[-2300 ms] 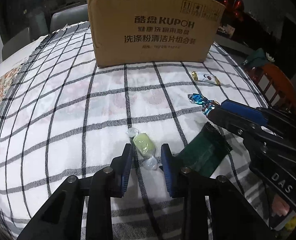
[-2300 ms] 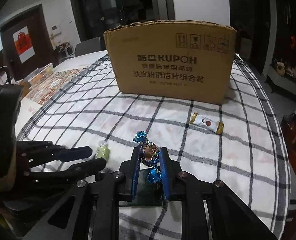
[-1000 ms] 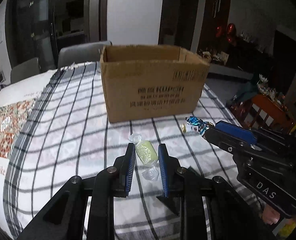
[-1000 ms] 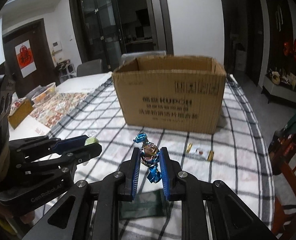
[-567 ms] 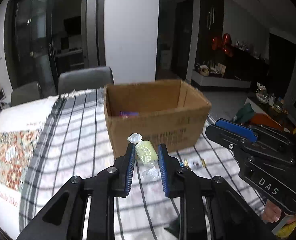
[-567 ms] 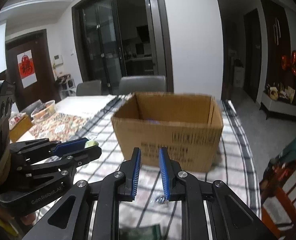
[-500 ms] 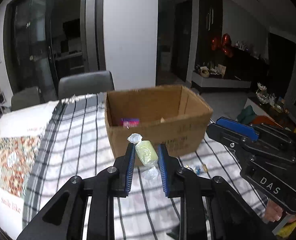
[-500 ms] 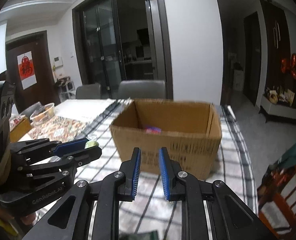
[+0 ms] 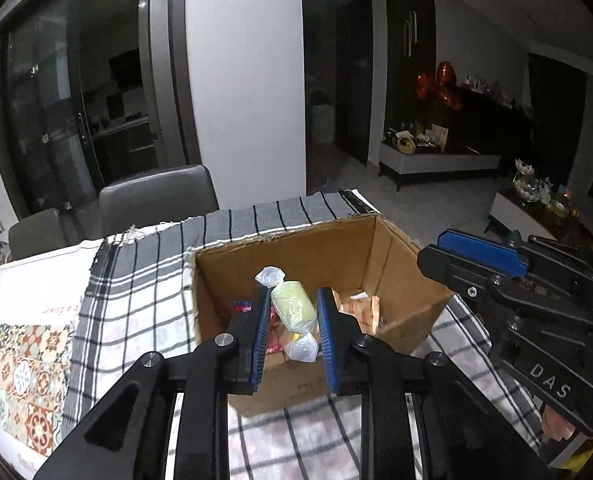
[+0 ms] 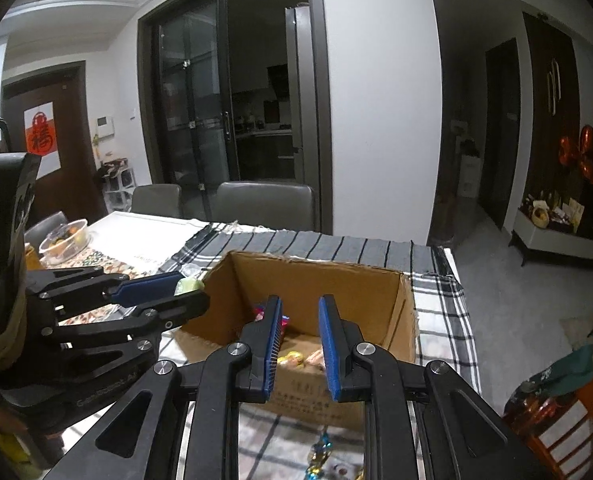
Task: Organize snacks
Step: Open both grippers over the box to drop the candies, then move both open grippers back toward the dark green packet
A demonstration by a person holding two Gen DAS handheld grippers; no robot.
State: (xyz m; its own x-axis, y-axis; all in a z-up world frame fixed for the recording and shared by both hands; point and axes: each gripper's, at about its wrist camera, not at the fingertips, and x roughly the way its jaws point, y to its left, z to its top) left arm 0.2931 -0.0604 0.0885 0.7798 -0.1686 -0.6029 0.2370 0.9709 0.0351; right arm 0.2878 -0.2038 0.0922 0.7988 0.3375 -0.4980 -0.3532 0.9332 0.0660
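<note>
Green candy [image 9: 292,306] between left tongs [image 9: 291,335], above box [image 9: 400,248]

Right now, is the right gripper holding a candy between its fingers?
No: the right gripper has open, empty fingers above the brown cardboard box, with only the box interior showing between them.

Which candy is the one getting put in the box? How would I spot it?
Find the open cardboard box on the checkered tablecloth. Right above its opening, the left gripper has its blue jaws shut on the pale green candy. It is the only green one, with clear twisted wrapper ends.
</note>
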